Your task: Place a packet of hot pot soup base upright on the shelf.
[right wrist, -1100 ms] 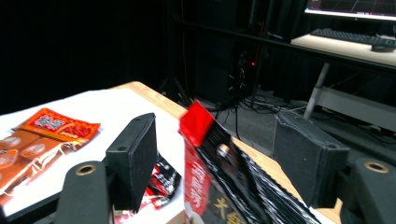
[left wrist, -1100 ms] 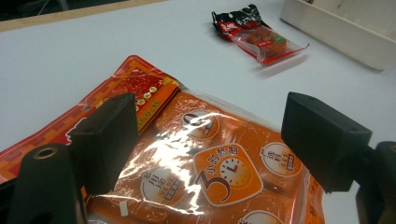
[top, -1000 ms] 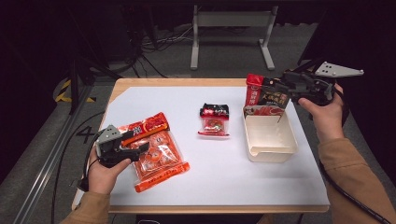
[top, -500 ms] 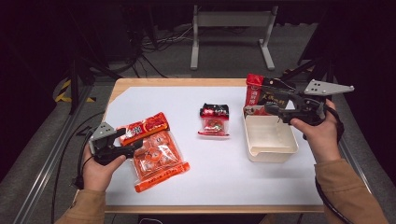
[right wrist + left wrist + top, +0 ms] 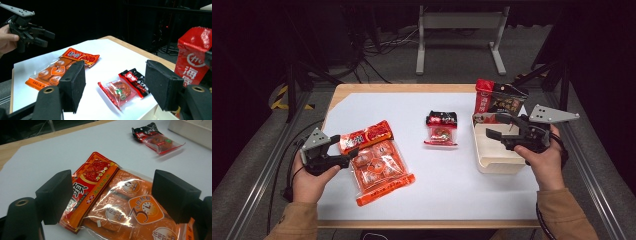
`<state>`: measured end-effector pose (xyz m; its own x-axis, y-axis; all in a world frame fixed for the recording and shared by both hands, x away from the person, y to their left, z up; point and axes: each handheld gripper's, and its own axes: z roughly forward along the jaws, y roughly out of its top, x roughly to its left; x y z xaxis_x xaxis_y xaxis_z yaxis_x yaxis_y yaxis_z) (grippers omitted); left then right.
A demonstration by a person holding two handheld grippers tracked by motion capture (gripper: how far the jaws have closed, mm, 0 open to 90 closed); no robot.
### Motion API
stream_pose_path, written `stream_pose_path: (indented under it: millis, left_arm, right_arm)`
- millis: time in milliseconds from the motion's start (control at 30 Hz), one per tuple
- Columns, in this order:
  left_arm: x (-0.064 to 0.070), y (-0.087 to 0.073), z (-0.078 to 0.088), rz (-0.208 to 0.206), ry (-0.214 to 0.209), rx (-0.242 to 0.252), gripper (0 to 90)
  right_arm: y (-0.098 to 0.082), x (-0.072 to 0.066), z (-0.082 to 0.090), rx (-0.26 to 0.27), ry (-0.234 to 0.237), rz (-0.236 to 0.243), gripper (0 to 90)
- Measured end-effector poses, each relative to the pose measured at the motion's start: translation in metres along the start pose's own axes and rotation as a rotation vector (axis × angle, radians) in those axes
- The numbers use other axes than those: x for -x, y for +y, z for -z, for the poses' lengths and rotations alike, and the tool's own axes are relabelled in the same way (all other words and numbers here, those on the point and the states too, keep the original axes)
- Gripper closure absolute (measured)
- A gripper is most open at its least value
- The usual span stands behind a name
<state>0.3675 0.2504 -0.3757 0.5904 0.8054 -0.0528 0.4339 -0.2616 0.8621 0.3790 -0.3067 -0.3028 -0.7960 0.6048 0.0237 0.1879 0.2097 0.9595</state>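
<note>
Two claws, both wide open, neither gripping anything. Left claw [image 5: 346, 150] sits low at the near-left of the counter [image 5: 412, 110], its tips at the edge of the big orange snack bag [image 5: 379, 167]; in the left gripper view the bag [image 5: 125, 207] lies flat on the counter just ahead of and between the black pads, not pinched. Bag is clear plastic w/ small orange round packs inside, a clock mark w/ a "3" on front, a red-orange header strip at the end nearest the left pad, glare across the film.

Right claw [image 5: 498, 127] hovers over the white tray [image 5: 492, 162] at the far-right, pads apart w/ nothing between. Upright red pouch [image 5: 499, 100] stands just behind the tray, beside the right pad; seen in the right gripper view as a red pouch [image 5: 193, 62] w/ white characters.

Small red-black packet [image 5: 442, 128] lies flat mid-counter, between the two claws, well apart from the bag; clear front w/ a reddish piece inside [image 5: 122, 91]. Nothing blocks the way to the bag. Opposite claw [image 5: 41, 37] shows farther off past the bag [image 5: 62, 67].
</note>
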Motion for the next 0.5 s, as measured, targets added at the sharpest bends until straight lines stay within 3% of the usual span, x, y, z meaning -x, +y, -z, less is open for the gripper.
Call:
stream_pose_path:
  millis: [67,167,300,500]
  left_arm:
    - [-0.003,-0.001,0.003,-0.004,-0.033,0.005,22.1]
    - [-0.008,-0.002,0.007,0.016,-0.036,0.02,22.9]
    - [-0.016,-0.004,0.013,0.057,-0.014,0.03,22.1]
    - [-0.022,-0.004,0.017,0.069,0.026,0.036,21.5]
  right_arm:
    - [-0.002,-0.002,0.0,0.002,-0.005,0.001,34.0]
    - [-0.008,-0.008,-0.002,-0.035,-0.011,-0.006,34.2]
    - [-0.012,-0.017,-0.003,-0.054,0.01,0.006,34.1]
    - [-0.018,-0.028,-0.005,-0.08,0.031,0.02,34.0]
